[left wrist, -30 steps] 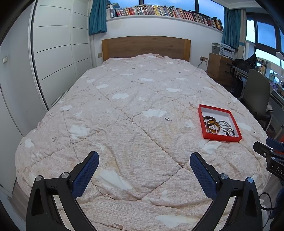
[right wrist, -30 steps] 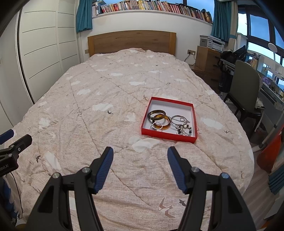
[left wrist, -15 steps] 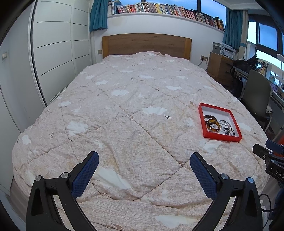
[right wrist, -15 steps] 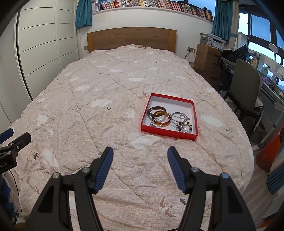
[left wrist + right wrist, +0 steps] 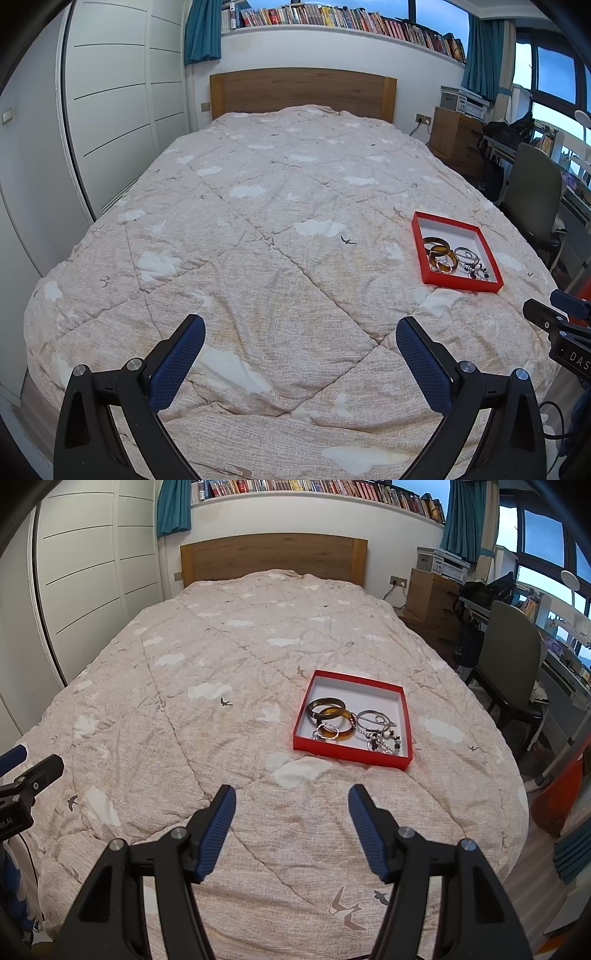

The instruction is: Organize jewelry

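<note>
Bedding first: a beige quilt [image 5: 229, 672] printed with white clouds and small birds covers the whole bed, with a wooden headboard [image 5: 273, 555] at twelve o'clock. A grey chair [image 5: 511, 657] stands off the bed's edge at about two o'clock in the right wrist view.

Over the near end of the quilt, the left claw [image 5: 300, 345] is spread wide with nothing between its blue pads [image 5: 177, 363], and it touches nothing. The right claw [image 5: 291, 806] is open somewhat narrower, also holding nothing and clear of the quilt.

On the quilt lies a red tray [image 5: 349, 755] with a white floor. It sits near the right claw, at about one o'clock from it; from the left claw it is well apart, at about two o'clock.

Inside, a dark bangle [image 5: 325, 704] overlaps an amber bangle [image 5: 334, 720], with a silver bangle [image 5: 371, 718] just beside. The beaded tangle [image 5: 384, 742] at the tray's near right corner is too small to sort into separate pieces.
</note>
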Demonstrator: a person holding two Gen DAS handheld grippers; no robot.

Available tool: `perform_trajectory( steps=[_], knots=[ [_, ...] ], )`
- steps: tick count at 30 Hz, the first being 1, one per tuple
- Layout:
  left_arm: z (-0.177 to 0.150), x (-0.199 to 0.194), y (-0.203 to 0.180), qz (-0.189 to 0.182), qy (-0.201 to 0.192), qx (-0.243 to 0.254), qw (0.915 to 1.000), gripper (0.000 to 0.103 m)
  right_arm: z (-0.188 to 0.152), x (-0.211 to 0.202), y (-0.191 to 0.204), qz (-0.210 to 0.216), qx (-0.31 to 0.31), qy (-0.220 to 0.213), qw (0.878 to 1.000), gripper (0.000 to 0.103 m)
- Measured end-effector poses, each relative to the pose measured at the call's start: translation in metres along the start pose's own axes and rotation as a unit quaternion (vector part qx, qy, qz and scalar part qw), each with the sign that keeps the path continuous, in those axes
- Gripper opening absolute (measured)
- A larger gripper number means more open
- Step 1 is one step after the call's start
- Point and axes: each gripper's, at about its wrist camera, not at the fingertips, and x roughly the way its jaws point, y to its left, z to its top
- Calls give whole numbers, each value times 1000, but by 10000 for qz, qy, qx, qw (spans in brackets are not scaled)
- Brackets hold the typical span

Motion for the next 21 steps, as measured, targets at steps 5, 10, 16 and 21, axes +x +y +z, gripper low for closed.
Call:
perform_trajectory(
  steps=[5,10,16,21],
  knots=[
    [-1,1,1,-11,11,-9,10000,102,-1,0,0,-3,-2,2,10000,62],
    [-2,0,0,-17,18,1,10000,102,0,0,0,0,-3,4,10000,62],
    [-3,2,-1,-33,43,41,10000,102,0,0,0,4,-3,7,10000,62],
    [-4,2,-2,-47,59,65,10000,102,-1,1,0,-4,-8,23,10000,62]
  ],
)
